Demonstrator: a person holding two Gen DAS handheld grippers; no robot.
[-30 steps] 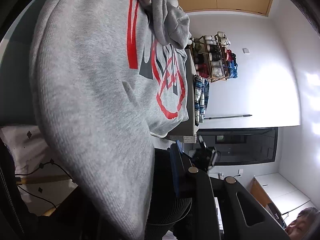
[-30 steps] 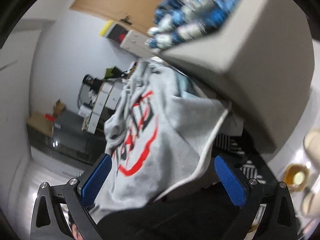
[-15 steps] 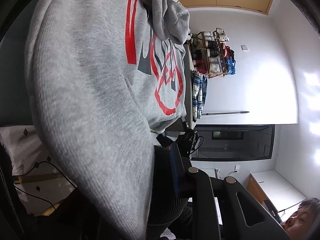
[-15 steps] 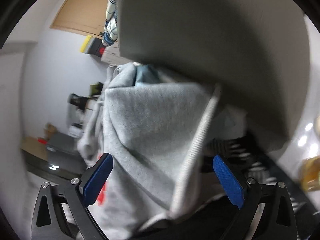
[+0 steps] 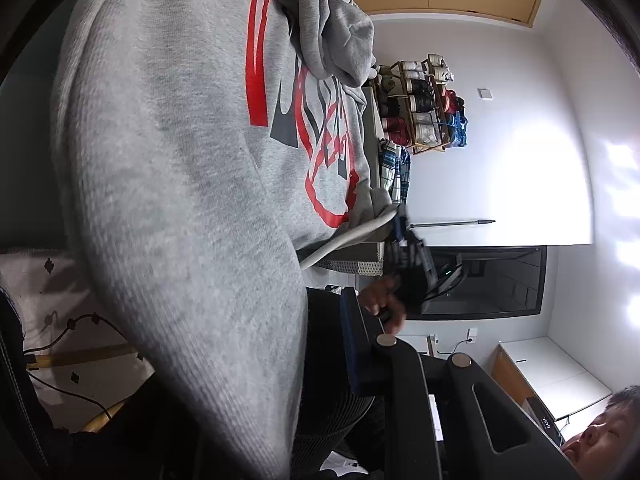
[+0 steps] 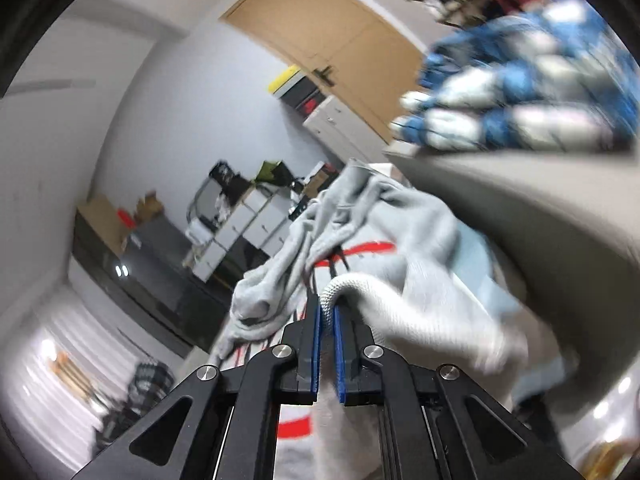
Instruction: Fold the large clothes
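A grey sweatshirt (image 5: 168, 184) with a red print fills the left wrist view and hangs off the grey table (image 5: 373, 136). My left gripper (image 5: 320, 332) is shut on a thick fold of it. Only one blue-padded finger (image 5: 349, 344) shows; cloth hides the other. My right gripper (image 6: 328, 320) has its jaws closing tight on the sweatshirt's ribbed hem (image 6: 360, 284), which its blue pads press. In the left wrist view that right gripper (image 5: 402, 228) pinches the hem at the garment's lower corner, with a hand (image 5: 384, 300) behind it.
A blue plaid shirt (image 6: 520, 100) lies on the table (image 6: 520, 216), its end hanging over the edge (image 5: 396, 176). A shoe rack (image 5: 424, 108) stands by the far wall. A person's head (image 5: 600, 432) is at the lower right, a wooden door (image 6: 340, 52) beyond.
The right gripper went from wide open around the sweatshirt's hem to shut on it, rising and rolling. In the left wrist view it came up to the hem corner. The left gripper held still.
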